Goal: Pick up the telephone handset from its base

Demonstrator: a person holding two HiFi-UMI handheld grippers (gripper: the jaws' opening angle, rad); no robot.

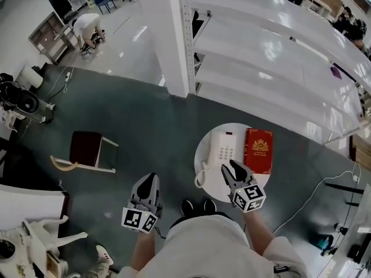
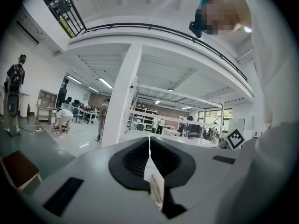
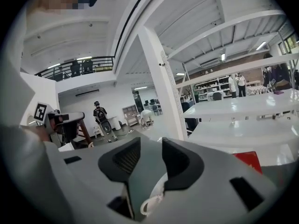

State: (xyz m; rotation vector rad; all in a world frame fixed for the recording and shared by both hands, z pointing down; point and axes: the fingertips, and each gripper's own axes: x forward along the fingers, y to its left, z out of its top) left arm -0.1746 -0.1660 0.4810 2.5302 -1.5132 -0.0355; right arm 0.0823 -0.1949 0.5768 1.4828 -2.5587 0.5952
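Note:
A white telephone point(image 1: 224, 147) sits on a small round white table point(image 1: 202, 153), its handset lying on the base at the left side and a coiled cord point(image 1: 200, 177) hanging off the near edge. My right gripper point(image 1: 232, 170) hovers over the phone's near end with its jaws apart and nothing between them. In the right gripper view the right gripper point(image 3: 150, 146) shows a clear gap, with the coiled cord point(image 3: 148, 203) below it. My left gripper point(image 1: 149, 182) hangs over the floor left of the table, shut and empty; the left gripper point(image 2: 149, 141) points level across the room.
A red book point(image 1: 258, 149) lies on the table right of the phone. White shelving point(image 1: 272, 51) and a pillar point(image 1: 168, 33) stand behind. A stool with a dark red seat point(image 1: 86, 148) stands on the floor at left. A cable point(image 1: 324, 184) runs across the floor at right.

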